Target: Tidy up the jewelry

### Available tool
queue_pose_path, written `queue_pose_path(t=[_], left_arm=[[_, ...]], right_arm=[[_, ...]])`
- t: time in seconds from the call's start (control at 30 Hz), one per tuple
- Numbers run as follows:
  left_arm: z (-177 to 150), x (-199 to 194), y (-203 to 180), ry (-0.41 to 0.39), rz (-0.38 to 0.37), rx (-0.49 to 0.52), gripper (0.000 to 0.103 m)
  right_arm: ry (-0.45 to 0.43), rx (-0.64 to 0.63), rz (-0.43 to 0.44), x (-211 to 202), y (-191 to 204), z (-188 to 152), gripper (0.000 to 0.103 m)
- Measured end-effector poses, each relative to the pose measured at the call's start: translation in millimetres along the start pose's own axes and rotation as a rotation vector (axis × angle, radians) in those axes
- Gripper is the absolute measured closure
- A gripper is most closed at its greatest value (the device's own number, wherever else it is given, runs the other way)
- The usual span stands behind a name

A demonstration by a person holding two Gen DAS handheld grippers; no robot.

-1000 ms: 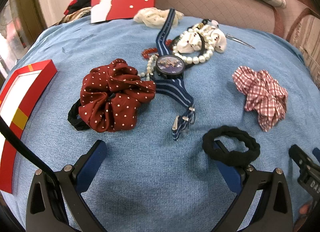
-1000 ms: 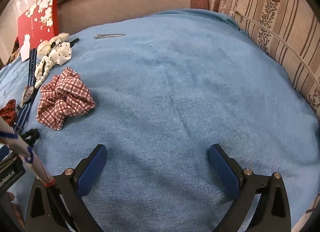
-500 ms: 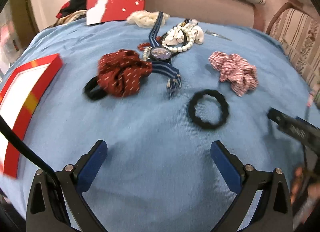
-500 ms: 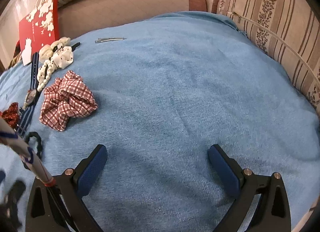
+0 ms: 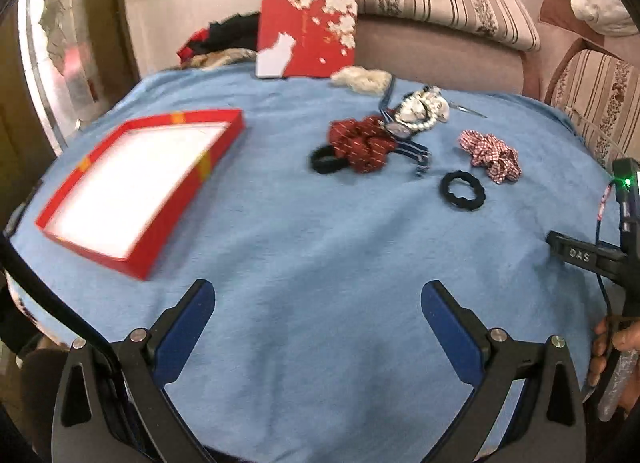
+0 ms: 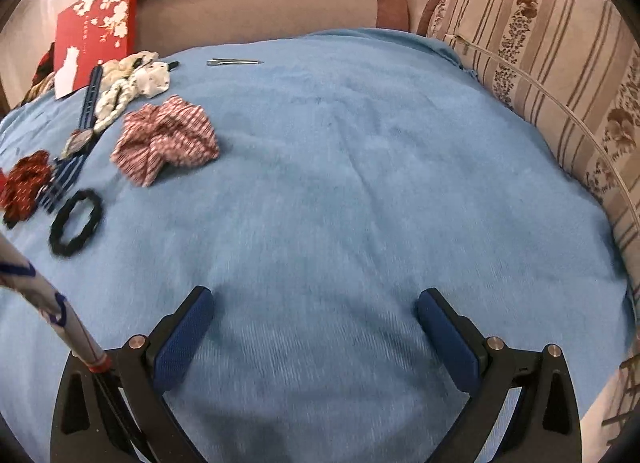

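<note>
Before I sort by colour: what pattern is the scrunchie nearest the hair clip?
Red-and-white check scrunchie; clearest in the right wrist view.

The light was soft, warm and even, with no hard glare on the blue cloth. Faint shadows lay on the cloth just ahead of the left gripper and the right gripper. Motion blur smeared both views: the red tray, left of the cloth's middle, had streaked edges, and the black hair tie looked doubled. The white inside of the tray was blown out. Fisheye bending curved the cloth's border and the striped cushion beyond it, and the corners fell into black vignette.
</note>
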State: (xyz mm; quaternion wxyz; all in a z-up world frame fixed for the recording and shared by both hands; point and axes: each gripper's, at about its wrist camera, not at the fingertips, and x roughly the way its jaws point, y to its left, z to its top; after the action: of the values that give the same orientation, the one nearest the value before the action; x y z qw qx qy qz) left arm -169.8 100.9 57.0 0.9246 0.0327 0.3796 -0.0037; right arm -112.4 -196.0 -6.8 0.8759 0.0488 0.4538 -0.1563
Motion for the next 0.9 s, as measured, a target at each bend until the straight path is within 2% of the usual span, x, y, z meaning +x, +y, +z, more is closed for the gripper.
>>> queue_pose_path(t=[0.13,0.2,0.27,0.33,0.43,0.53,0.63,0.7,0.9], left_arm=[[-1,-21,13,-0.067,0.037,0.022,0.000],[1,-35,18,-0.102,0.032,0.022,0.000],[3,-43,21,-0.122,0.063,0.026,0.000],[6,-54,23,-0.143,0.089,0.046,0.000],[11,-74,28,-0.192,0.065,0.048,0.000],[17,-92,35,-0.212,0.010,0.038,0.000],[27,-105,43,-0.211,-0.049,0.022,0.000],[35,-109,45,-0.217,-0.050,0.022,0.000],[74,-83,46,-0.171,-0.069,0.041,0.000]], right_arm=[[-0.007,-0.043,-0.017,-15,-1,-9,0.001],[-0.013,-0.070,-0.036,-28,3,-11,0.005],[-0.057,-0.098,-0.032,-49,8,-16,0.006],[-0.137,-0.140,-0.024,-81,16,-23,0.006],[-0.264,-0.183,-0.010,-127,25,-27,0.006],[-0.342,-0.215,-0.008,-162,34,-24,0.006],[-0.358,-0.214,0.052,-179,39,-11,0.006],[-0.352,-0.211,0.124,-184,44,1,0.006],[-0.336,-0.188,0.190,-173,53,26,0.006]])
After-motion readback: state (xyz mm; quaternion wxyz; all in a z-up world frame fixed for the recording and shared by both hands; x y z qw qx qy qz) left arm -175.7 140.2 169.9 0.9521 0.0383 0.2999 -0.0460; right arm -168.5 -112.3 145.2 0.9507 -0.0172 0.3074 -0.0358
